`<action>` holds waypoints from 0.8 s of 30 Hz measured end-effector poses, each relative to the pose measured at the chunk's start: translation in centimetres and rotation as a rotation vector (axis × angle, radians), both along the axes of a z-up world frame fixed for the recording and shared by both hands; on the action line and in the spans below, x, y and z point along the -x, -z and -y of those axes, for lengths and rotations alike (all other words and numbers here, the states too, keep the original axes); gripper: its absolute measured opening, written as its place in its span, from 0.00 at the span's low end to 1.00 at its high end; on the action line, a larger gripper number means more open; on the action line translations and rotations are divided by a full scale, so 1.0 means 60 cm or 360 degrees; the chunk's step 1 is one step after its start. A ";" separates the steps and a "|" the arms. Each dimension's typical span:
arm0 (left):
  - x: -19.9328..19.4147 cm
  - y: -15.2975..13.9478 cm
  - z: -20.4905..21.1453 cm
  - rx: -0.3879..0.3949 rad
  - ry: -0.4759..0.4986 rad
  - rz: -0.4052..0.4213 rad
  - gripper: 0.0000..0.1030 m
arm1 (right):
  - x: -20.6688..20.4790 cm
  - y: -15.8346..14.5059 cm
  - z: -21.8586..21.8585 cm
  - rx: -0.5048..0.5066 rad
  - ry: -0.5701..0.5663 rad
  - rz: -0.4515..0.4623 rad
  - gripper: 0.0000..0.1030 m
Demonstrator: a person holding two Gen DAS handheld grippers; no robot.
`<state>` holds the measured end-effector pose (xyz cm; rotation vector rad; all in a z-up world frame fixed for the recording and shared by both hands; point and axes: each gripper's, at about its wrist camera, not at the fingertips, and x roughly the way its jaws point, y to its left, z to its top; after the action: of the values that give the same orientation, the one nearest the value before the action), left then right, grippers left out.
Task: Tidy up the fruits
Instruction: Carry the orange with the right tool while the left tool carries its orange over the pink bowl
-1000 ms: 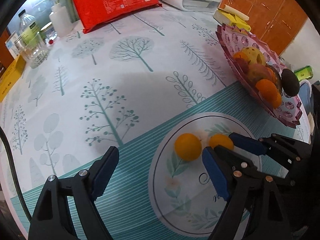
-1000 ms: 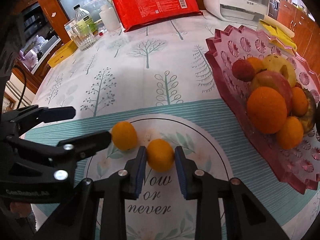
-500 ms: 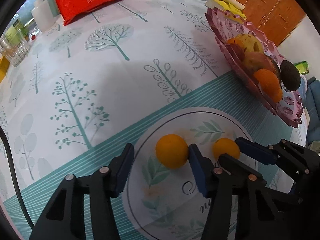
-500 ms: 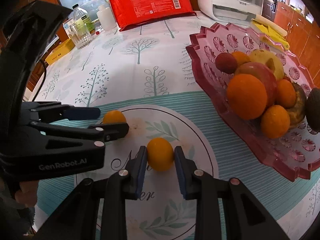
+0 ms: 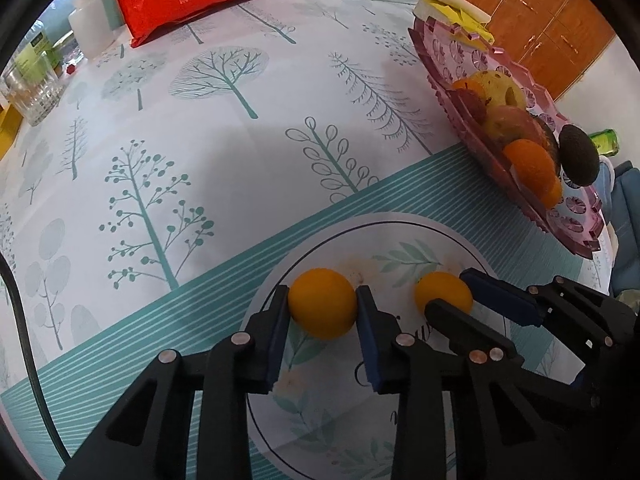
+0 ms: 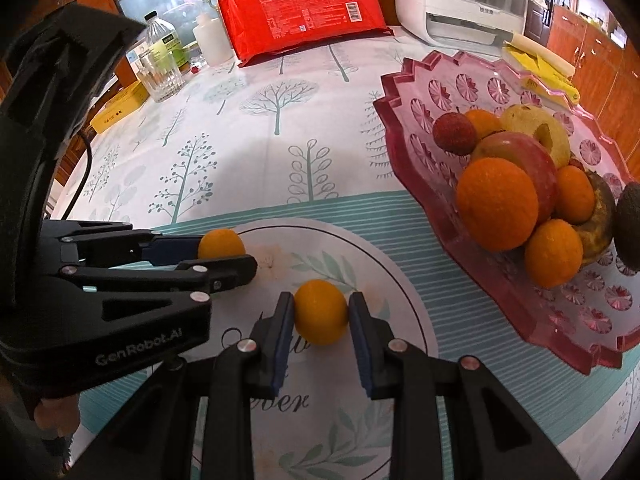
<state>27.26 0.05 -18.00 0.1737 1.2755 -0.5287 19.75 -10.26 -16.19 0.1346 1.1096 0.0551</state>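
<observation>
Two small yellow-orange fruits lie on the round printed patch of the tablecloth. My left gripper (image 5: 322, 312) is shut on the left fruit (image 5: 322, 308), which also shows in the right wrist view (image 6: 221, 243). My right gripper (image 6: 320, 316) is shut on the right fruit (image 6: 320, 312), also visible in the left wrist view (image 5: 443, 294). Both fruits sit low, at the cloth. A pink glass fruit dish (image 6: 500, 280) stands to the right, holding oranges, an apple, a lychee and a dark avocado (image 5: 579, 155).
A red packet (image 6: 300, 8), a white appliance (image 6: 468, 4), bottles and a glass (image 6: 158, 74) stand along the far edge. A yellow box (image 6: 116, 112) lies at the far left. A black cable (image 5: 24, 340) runs along the left side.
My left gripper moved forward around the left fruit and closed on it. My right gripper stayed shut on its fruit and shifted slightly.
</observation>
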 end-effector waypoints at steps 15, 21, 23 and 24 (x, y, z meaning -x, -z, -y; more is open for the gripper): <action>0.049 -0.121 -0.019 0.0084 -0.0030 0.0163 0.30 | 0.066 -0.111 -0.002 0.0032 -0.0034 0.0142 0.27; 0.077 -0.173 0.007 0.0121 -0.0081 0.0250 0.30 | 0.093 -0.179 0.033 0.0067 -0.0044 0.0286 0.27; 0.084 -0.185 0.024 0.0109 -0.0102 0.0280 0.30 | 0.100 -0.196 0.054 0.0050 -0.0048 0.0332 0.27; 0.088 -0.191 0.036 0.0102 -0.0121 0.0293 0.30 | 0.100 -0.203 0.065 0.0042 -0.0052 0.0352 0.27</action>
<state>22.01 -2.09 -6.56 0.1170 1.0806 -0.4766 13.72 -14.17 -3.99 0.0840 0.8914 0.0827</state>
